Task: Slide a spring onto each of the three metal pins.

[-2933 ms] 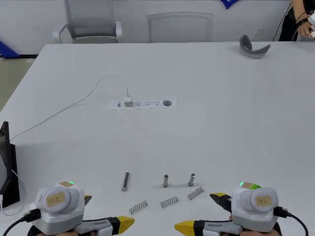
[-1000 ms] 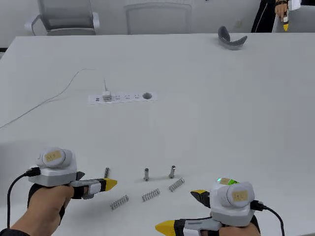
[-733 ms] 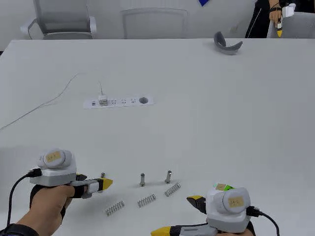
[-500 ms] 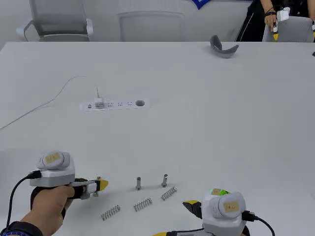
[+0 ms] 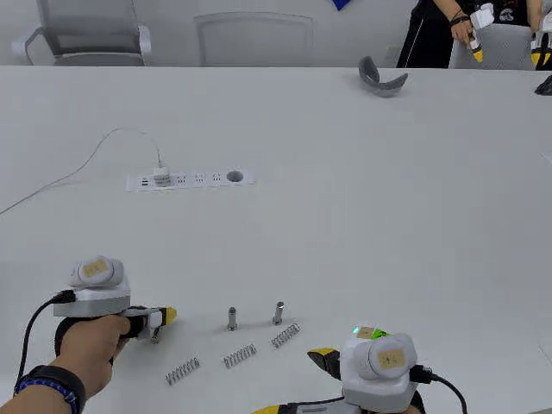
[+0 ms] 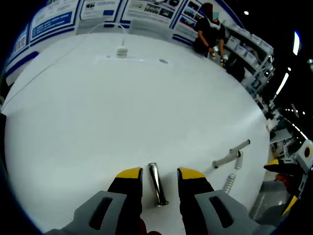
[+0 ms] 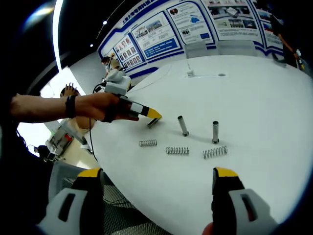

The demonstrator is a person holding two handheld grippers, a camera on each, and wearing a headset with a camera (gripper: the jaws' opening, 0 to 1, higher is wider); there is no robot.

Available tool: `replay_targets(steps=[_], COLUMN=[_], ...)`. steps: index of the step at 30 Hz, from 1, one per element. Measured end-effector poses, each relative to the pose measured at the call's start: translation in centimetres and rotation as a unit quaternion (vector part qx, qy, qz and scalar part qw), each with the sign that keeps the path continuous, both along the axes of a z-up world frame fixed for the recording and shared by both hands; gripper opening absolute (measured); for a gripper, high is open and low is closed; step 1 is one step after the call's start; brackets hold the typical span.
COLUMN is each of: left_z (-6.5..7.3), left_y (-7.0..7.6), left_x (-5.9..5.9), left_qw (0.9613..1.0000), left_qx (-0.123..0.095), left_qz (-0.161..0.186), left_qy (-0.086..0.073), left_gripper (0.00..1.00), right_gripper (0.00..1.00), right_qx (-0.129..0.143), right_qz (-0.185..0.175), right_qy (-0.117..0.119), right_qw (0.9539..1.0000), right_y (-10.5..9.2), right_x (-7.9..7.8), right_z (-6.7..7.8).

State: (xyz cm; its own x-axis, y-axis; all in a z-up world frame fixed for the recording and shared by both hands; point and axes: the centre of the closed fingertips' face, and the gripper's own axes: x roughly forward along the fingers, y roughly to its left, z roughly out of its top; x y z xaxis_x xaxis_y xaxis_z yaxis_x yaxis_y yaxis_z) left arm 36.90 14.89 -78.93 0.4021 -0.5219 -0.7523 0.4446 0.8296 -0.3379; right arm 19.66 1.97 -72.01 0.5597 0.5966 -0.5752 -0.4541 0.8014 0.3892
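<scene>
Since the left gripper (image 6: 160, 172) brackets the slim silver metal pin (image 6: 155, 183), left of the upright middle steel pin (image 5: 231, 318), with jaws parted and not yet pinching, clamp its shaft squarely. The right gripper (image 7: 156, 172) gapes empty, nearside of that middle pin, beyond the wire coil springs (image 5: 240, 354).

A plain white tabletop (image 5: 388, 216) carries shiny silver metal pins (image 5: 232, 318) and silver-grey wire coil springs (image 5: 240, 354). The pale grey-and-white left gripper (image 6: 160, 174) and matching right gripper (image 7: 156, 174) have yellow jaw tips (a green light glows on the right one). Farther off lie a white power strip (image 5: 185, 181) and a dark grey curved piece (image 5: 382, 79).
</scene>
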Motion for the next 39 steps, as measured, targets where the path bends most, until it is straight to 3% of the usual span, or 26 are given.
replay_targets(steps=[6, 9, 13, 17, 23, 25, 28, 29, 31, 39], left_z=[-0.3, -0.5, -0.7, -1.0, -1.2, -1.3, -1.4, -1.4, -1.4, -0.8], left_y=[0.0, 0.1, 0.1, 0.7, 0.9, 0.9, 0.9, 1.0, 1.1, 1.3], left_x=[0.3, 0.5, 0.9, 1.5, 1.8, 1.8, 1.8, 1.8, 1.8, 0.7], left_qw=[0.9993, 0.9956, 0.9918, 0.9848, 0.9827, 0.9784, 0.9873, 0.9886, 0.9889, 0.9937], left_qx=[0.03, 0.077, 0.11, 0.152, 0.163, 0.172, 0.141, 0.136, 0.136, 0.101], left_qz=[-0.01, -0.035, -0.04, -0.044, -0.042, -0.07, -0.033, -0.026, -0.024, -0.002], left_qy=[-0.018, -0.04, -0.051, -0.071, -0.078, -0.09, -0.065, -0.058, -0.055, -0.049], left_gripper=[0.24, 0.21, 0.19, 0.12, 0.08, 0.08, 0.07, 0.07, 0.07, 0.07], right_gripper=[0.94, 0.94, 0.94, 0.94, 0.94, 0.94, 0.94, 0.94, 0.93, 0.93], right_qx=[0.001, 0.001, -0.001, 0.0, 0.0, 0.0, 0.001, 0.001, 0.0, 0.0], right_qz=[0.009, 0.012, 0.016, 0.018, 0.021, 0.022, 0.021, 0.022, 0.022, 0.013], right_qy=[0.0, 0.003, 0.007, 0.01, 0.013, 0.013, 0.011, 0.012, 0.012, 0.011], right_qw=[1.0, 0.9999, 0.9998, 0.9998, 0.9997, 0.9997, 0.9997, 0.9997, 0.9997, 0.9999], right_y=[0.7, 0.8, 1.0, 1.0, 1.1, 1.1, 1.2, 1.2, 1.1, 0.5], right_x=[0.2, 0.2, 0.1, 0.1, 0.0, 0.1, 0.1, 0.0, 0.0, 0.0], right_z=[0.1, -0.2, -0.4, -0.6, -0.8, -0.8, -0.8, -0.8, -0.8, -0.7])
